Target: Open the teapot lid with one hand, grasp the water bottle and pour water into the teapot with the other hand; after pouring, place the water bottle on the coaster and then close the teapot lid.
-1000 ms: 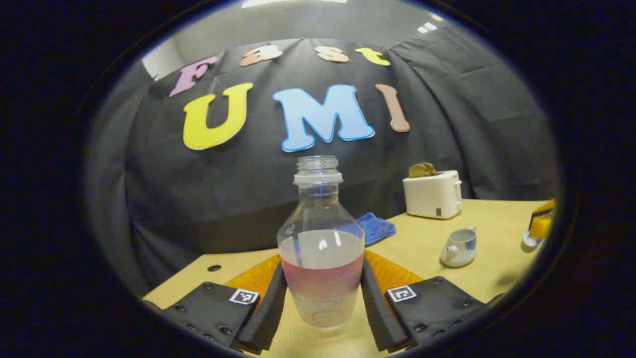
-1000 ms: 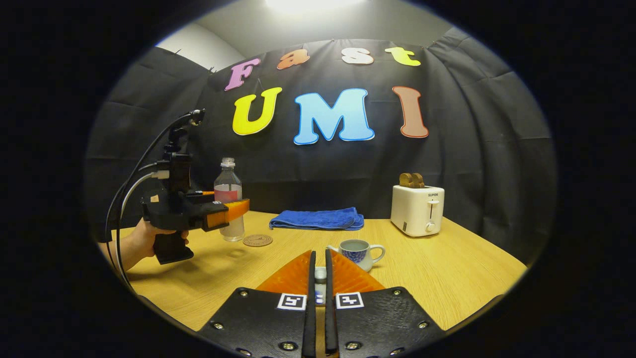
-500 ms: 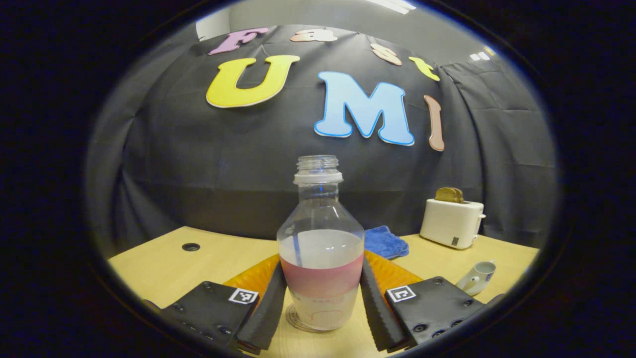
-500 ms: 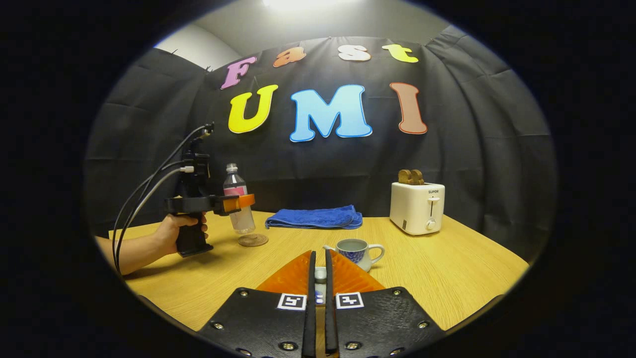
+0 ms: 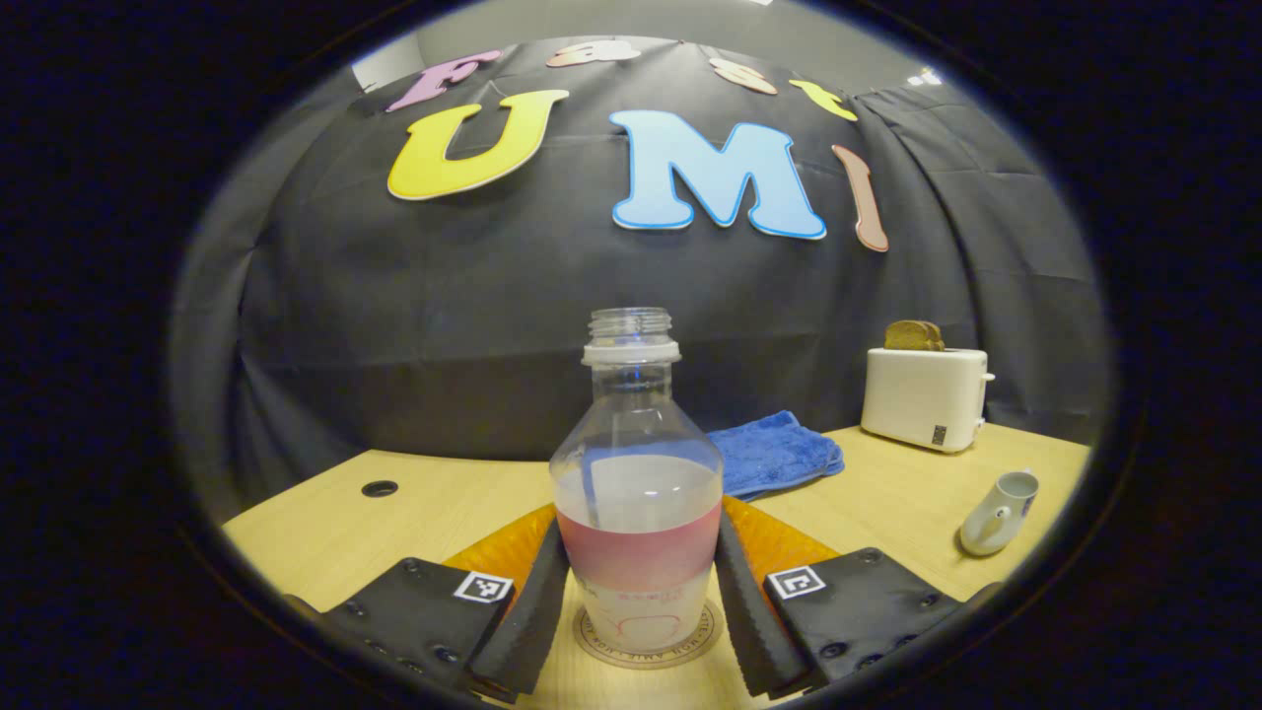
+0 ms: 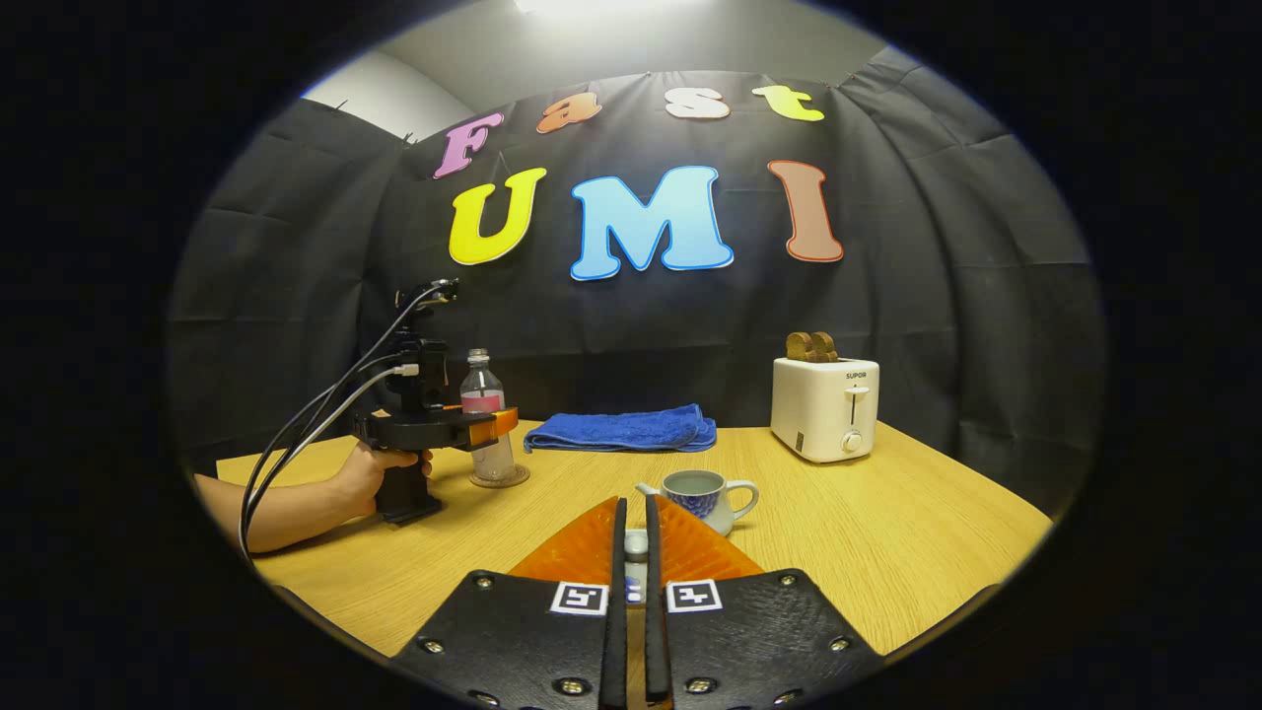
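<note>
- Between my left claw's [image 5: 639, 602] fingers stands the water bottle [image 5: 636, 493], upright, both pads pressed against its labelled waist; its base sits over the coaster [image 5: 646, 641] on the bench [image 5: 414, 513].
- From the right gripper view, the bottle [image 6: 487, 429] looks settled on the coaster [image 6: 498, 478], though I cannot tell whether its full weight is down.
- To do this well, I judge I should feel it rest flat, then spread the fingers evenly and draw straight back, so neither pad drags the uncapped bottle over.
- My right claw [image 6: 632, 552] is pinched narrow on the small teapot lid [image 6: 636, 542], held near the open teapot [image 6: 702, 495].
- Next I would carry the lid level above the teapot's mouth.
</note>
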